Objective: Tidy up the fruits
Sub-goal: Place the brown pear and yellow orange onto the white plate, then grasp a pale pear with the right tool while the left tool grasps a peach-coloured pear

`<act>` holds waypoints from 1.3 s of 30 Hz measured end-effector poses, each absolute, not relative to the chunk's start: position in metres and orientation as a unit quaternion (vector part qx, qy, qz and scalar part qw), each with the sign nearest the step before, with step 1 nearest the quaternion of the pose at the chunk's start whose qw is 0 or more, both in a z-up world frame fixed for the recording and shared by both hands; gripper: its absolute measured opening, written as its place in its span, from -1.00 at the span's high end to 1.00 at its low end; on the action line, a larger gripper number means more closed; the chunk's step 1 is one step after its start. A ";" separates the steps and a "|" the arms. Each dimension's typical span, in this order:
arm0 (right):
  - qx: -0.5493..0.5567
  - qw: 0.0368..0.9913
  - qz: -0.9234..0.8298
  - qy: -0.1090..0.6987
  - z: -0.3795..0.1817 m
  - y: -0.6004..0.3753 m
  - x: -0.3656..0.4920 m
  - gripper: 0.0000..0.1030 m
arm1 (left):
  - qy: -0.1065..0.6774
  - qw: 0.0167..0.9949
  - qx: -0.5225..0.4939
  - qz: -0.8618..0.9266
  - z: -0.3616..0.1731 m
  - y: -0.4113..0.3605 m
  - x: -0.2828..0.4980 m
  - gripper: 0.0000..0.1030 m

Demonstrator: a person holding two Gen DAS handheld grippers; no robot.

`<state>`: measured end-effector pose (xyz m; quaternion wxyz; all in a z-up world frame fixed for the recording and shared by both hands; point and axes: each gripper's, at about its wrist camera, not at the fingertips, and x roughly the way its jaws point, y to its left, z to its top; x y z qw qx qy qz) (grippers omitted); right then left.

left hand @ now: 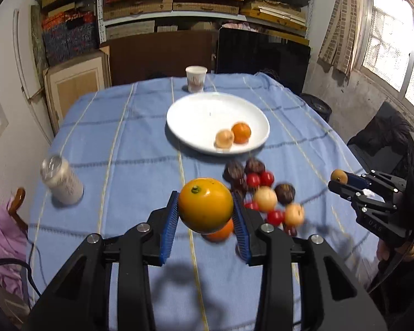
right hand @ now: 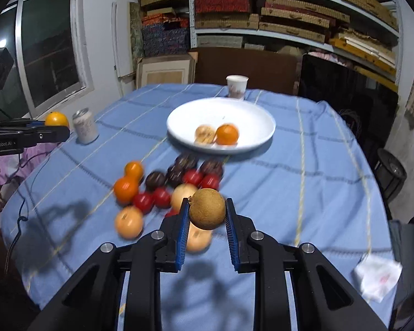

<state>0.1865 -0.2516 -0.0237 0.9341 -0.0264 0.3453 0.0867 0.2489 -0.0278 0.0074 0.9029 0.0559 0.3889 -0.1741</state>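
My left gripper is shut on a large orange, lifted above the blue cloth. My right gripper is shut on a small brown round fruit, also held off the table; it shows at the right edge of the left wrist view. A heap of fruit lies on the cloth: small oranges, red tomatoes, dark round fruits and pale tan ones. Beyond it stands a white plate with a small orange and a tan fruit in it. Another orange lies partly hidden under the held one.
A silver can stands on the left of the cloth, a white paper cup behind the plate. A crumpled white tissue lies at the near right edge. Shelves of boxes line the back wall; a dark chair stands on the right.
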 end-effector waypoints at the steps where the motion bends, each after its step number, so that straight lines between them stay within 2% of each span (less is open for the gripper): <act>1: -0.029 0.935 0.081 0.344 -0.020 -0.254 0.200 0.51 | 0.389 0.903 0.058 -0.173 0.009 -0.035 0.268 0.29; 6: -0.034 0.933 0.056 0.353 -0.018 -0.265 0.284 0.51 | 0.418 0.891 0.041 -0.172 -0.012 -0.066 0.353 0.29; 10: -0.044 0.924 0.046 0.376 -0.041 -0.269 0.359 0.51 | 0.452 0.878 0.031 -0.156 -0.051 -0.089 0.426 0.29; 15: -0.041 0.919 0.046 0.390 -0.064 -0.271 0.410 0.49 | 0.485 0.864 0.022 -0.136 -0.092 -0.098 0.479 0.29; 16: -0.042 0.919 0.045 0.389 -0.066 -0.270 0.414 0.20 | 0.487 0.863 0.026 -0.132 -0.097 -0.099 0.485 0.27; 17: -0.044 0.922 0.039 0.383 -0.066 -0.270 0.415 -0.23 | 0.489 0.862 0.026 -0.131 -0.100 -0.099 0.487 0.11; 18: -0.044 0.925 0.036 0.375 -0.064 -0.270 0.414 -0.28 | 0.486 0.864 0.022 -0.129 -0.099 -0.098 0.488 -0.16; 19: -0.043 0.927 0.040 0.371 -0.062 -0.270 0.412 -0.27 | 0.476 0.870 0.014 -0.126 -0.095 -0.094 0.487 -0.33; 20: -0.042 0.927 0.044 0.371 -0.060 -0.269 0.410 -0.27 | 0.467 0.875 0.005 -0.127 -0.090 -0.089 0.484 -0.64; 21: -0.042 0.927 0.041 0.370 -0.058 -0.270 0.406 -0.26 | 0.454 0.882 -0.001 -0.126 -0.082 -0.085 0.480 -0.73; 27: -0.028 0.926 0.045 0.375 -0.042 -0.272 0.337 -0.25 | 0.438 0.886 -0.033 -0.149 -0.046 -0.055 0.417 -0.75; 31: -0.042 0.915 0.064 0.396 -0.050 -0.258 0.265 -0.25 | 0.425 0.888 0.000 -0.176 -0.033 -0.044 0.345 -0.80; 35: -0.054 0.908 0.071 0.410 -0.069 -0.242 0.204 -0.18 | 0.418 0.888 0.032 -0.188 -0.035 -0.033 0.281 -0.85; 39: -0.017 0.901 0.063 0.429 -0.092 -0.237 0.193 -0.14 | 0.430 0.884 0.038 -0.178 -0.051 -0.021 0.242 -0.86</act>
